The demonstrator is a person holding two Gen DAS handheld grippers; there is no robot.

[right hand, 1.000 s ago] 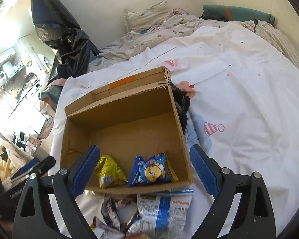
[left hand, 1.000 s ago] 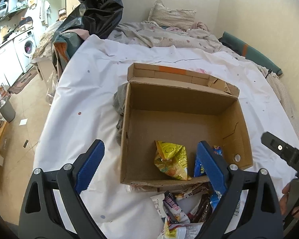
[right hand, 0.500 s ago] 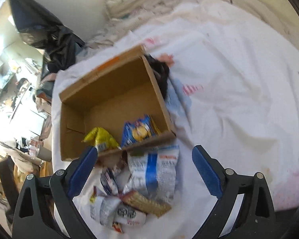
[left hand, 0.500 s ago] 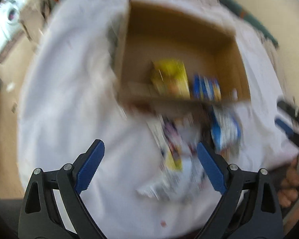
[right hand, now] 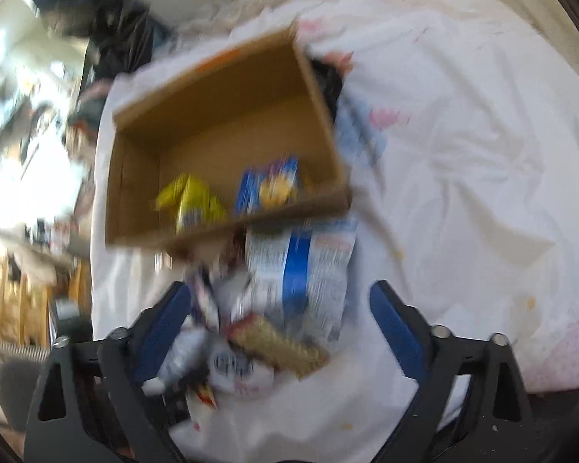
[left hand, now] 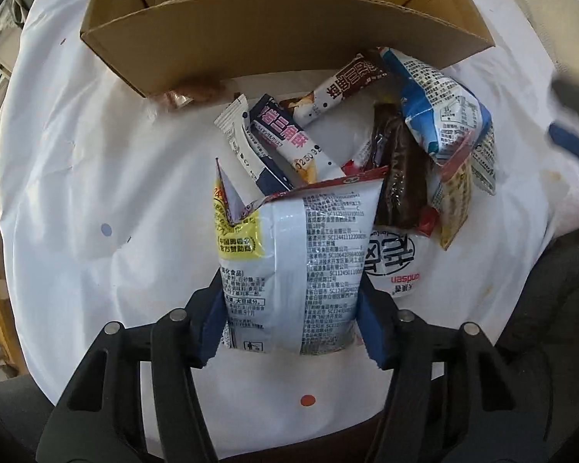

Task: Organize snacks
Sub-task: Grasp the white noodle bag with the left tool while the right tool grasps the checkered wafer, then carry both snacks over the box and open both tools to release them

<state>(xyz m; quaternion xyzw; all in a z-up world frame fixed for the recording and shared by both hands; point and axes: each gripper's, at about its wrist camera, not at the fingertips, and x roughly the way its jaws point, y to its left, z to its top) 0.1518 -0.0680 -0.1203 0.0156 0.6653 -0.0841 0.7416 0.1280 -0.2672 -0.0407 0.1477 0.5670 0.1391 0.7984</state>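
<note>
My left gripper [left hand: 289,320] is shut on a white snack bag [left hand: 289,254] with printed text and a yellow patch, at the near end of a pile of snacks on the white sheet. The pile holds wafer bars [left hand: 285,139], a dark brown packet [left hand: 397,177] and a blue-and-white bag [left hand: 440,112]. An open cardboard box [left hand: 289,27] lies just beyond it. In the blurred right wrist view the box [right hand: 220,88] holds a yellow packet [right hand: 191,202] and a blue packet [right hand: 268,185]. My right gripper [right hand: 280,330] is open above the pile, over the blue-and-white bag [right hand: 301,270] and a tan cracker pack [right hand: 278,343].
The white sheet [left hand: 96,177] covers a bed and has small coloured dots. The right gripper's blue pad [left hand: 575,146] shows at the right edge of the left wrist view. Black bags [right hand: 108,34] and bedding lie beyond the box.
Both grippers have dropped from above the box toward the snack pile. My left gripper has closed on the white snack bag. The right gripper is still moving and stays open.
</note>
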